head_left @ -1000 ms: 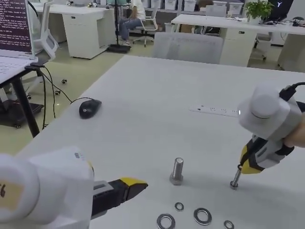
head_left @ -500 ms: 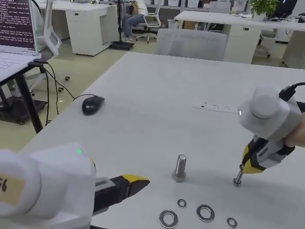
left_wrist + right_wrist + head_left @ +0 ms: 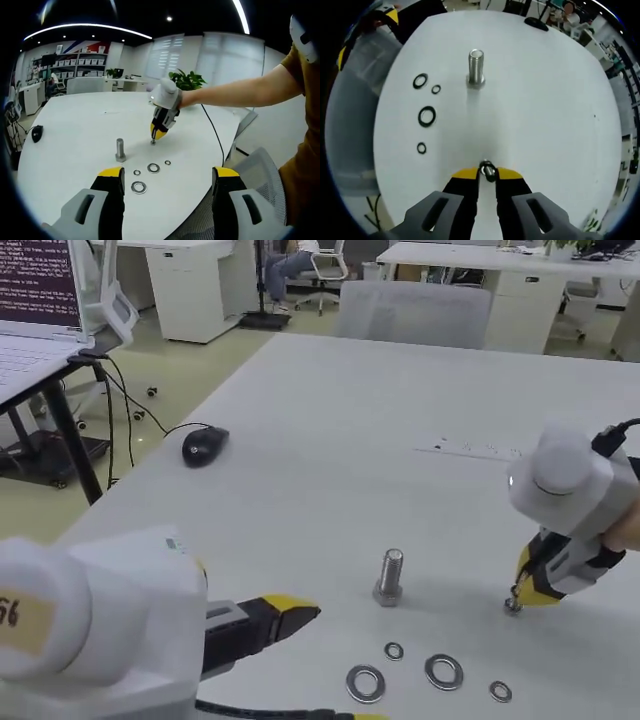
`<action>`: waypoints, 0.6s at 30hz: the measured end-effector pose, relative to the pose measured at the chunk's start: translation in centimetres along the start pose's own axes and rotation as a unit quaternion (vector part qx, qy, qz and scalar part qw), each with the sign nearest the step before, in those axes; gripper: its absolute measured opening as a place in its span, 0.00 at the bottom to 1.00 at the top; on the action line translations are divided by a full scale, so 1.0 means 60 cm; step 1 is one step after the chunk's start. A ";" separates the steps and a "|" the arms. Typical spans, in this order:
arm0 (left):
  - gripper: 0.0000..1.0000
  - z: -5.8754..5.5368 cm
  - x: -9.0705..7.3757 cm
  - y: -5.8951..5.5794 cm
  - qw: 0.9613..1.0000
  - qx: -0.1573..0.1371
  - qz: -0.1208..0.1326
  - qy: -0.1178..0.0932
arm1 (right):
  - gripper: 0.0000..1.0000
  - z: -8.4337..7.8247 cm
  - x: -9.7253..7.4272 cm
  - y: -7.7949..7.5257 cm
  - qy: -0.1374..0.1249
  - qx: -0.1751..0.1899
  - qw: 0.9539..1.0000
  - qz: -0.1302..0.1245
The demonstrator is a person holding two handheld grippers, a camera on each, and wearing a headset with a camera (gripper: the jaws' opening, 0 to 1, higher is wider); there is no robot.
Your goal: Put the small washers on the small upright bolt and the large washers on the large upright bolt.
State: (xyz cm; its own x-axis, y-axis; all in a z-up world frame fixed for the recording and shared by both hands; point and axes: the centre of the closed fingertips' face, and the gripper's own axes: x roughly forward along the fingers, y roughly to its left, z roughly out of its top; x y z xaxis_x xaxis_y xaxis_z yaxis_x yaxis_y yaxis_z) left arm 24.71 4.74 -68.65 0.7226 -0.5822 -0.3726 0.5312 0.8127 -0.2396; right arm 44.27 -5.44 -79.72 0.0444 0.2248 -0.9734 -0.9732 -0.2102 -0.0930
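Your left yellow-tipped gripper (image 3: pixel 167 175): jaws spread, hovering over near edge of white table (image 3: pixel 350 440). Mid-table stands large steel upright bolt (image 3: pixel 390 577), four flat steel washers (image 3: pixel 443 671) loose just in front. Your right gripper (image 3: pixel 488 176): jaws pinching small upright bolt (image 3: pixel 487 167).

Small bolt (image 3: pixel 513 607) is almost swallowed by the right gripper (image 3: pixel 521 592), just its foot peeking out under the yellow tips. From the right gripper view only its top shows, pinched between the jaws. The left gripper (image 3: pixel 300 614) runs off the bottom-left edge. The laptop (image 3: pixel 35 285) is cut by the frame, its screen text too small to read.
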 end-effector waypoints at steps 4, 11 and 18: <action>0.70 0.000 0.002 0.001 1.000 -0.001 -0.001 0.001 | 0.13 -0.002 0.010 0.000 -0.003 0.006 1.000 0.004; 0.70 0.001 0.008 0.003 1.000 -0.003 -0.003 0.002 | 0.17 -0.005 0.017 0.002 -0.011 0.007 1.000 0.008; 0.70 -0.001 0.010 0.006 1.000 -0.004 -0.004 0.004 | 0.19 -0.010 0.013 -0.002 -0.014 0.010 1.000 0.003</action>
State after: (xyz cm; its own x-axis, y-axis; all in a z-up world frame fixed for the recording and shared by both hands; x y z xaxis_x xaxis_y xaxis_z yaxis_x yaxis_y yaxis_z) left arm 25.31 4.70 -69.03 0.7150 -0.5878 -0.3786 0.5329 0.8087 -0.2492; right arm 44.56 -5.79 -80.57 0.0329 0.2508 -0.9675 -0.9779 -0.1920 -0.0830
